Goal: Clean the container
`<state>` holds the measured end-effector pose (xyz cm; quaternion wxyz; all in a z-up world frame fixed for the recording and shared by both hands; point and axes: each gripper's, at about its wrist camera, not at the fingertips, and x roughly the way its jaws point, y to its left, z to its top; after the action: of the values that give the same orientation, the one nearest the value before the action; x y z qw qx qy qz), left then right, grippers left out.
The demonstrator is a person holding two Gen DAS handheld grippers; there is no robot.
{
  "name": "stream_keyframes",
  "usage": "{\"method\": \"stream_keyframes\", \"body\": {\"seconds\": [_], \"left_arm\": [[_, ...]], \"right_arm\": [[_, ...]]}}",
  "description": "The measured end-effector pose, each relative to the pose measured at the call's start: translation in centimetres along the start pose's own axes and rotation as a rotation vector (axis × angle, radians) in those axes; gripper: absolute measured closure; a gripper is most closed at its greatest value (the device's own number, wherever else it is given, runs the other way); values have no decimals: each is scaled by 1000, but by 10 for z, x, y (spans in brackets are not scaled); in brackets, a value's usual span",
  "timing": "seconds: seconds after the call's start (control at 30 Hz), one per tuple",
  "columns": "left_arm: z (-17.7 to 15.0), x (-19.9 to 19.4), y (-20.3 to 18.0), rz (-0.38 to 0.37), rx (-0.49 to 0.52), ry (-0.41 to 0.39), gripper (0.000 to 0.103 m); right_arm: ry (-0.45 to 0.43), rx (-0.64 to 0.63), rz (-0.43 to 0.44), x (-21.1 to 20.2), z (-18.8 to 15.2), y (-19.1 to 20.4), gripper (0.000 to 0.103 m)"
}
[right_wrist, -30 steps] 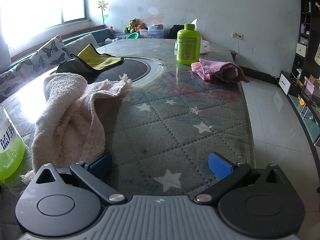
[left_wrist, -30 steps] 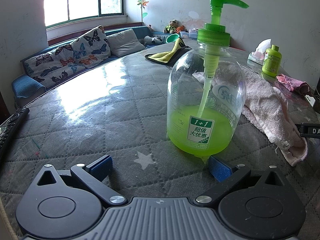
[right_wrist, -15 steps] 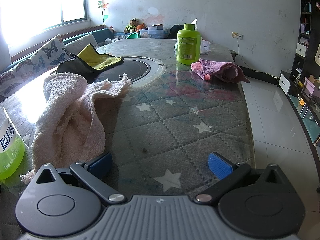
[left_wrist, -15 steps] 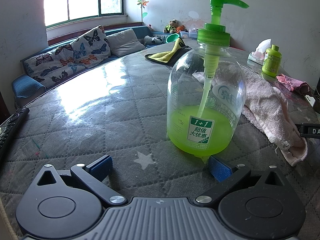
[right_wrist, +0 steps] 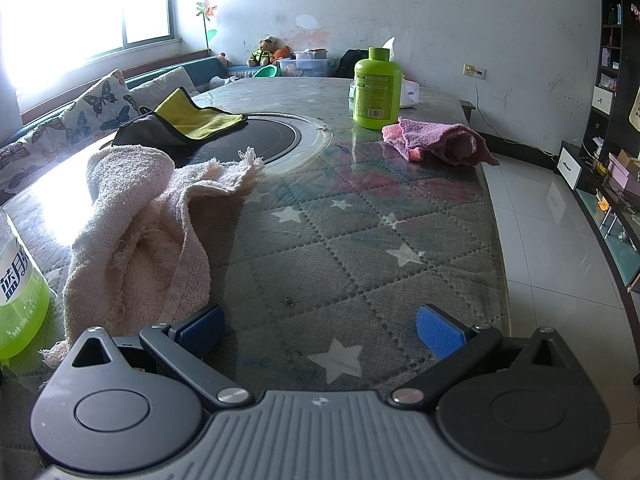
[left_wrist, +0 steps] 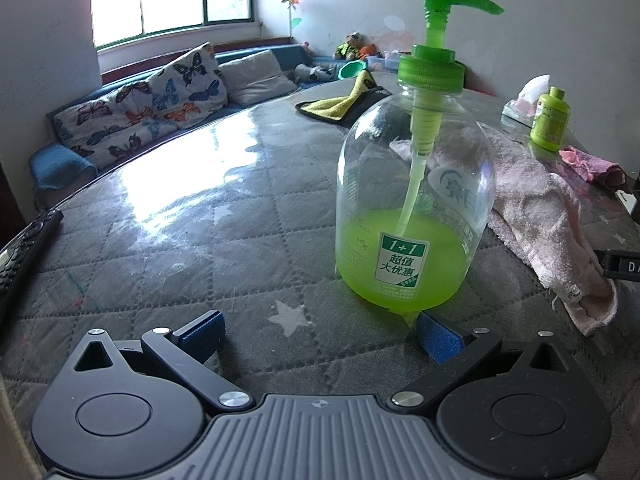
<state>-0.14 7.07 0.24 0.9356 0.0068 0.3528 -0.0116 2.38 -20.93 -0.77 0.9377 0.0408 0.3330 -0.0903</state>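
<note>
Left gripper (left_wrist: 318,330) and right gripper (right_wrist: 318,328) built alike, black linkage arms joined by silver screws, round black side discs, ribbed grey centre plate marked with a small crosshair, blue ridged pads (right_wrist: 438,330) fitted on fingertips

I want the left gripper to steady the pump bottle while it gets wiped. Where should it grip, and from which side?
Probably the neck just under the green collar, coming in level from the left gripper's side. The pump bottle stands upright just ahead of the open jaws, slightly right of their centre. Its round belly looks wider than the jaw gap, while the neck is narrow and the collar above should resist slipping.
</note>
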Motion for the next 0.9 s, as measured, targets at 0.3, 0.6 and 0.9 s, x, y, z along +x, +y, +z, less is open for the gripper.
{"method": "stream_keyframes", "body": {"seconds": [0.3,0.6,0.9], "left_arm": [[6,-1,-1,22,-18,60,0],[6,-5,-3,28,-25,102,0],[8,-5,-3,40,-46,127,0]], "right_arm": [[0,0,0,0,0,0,0],[0,0,0,0,0,0,0],[0,0,0,0,0,0,0]]}}
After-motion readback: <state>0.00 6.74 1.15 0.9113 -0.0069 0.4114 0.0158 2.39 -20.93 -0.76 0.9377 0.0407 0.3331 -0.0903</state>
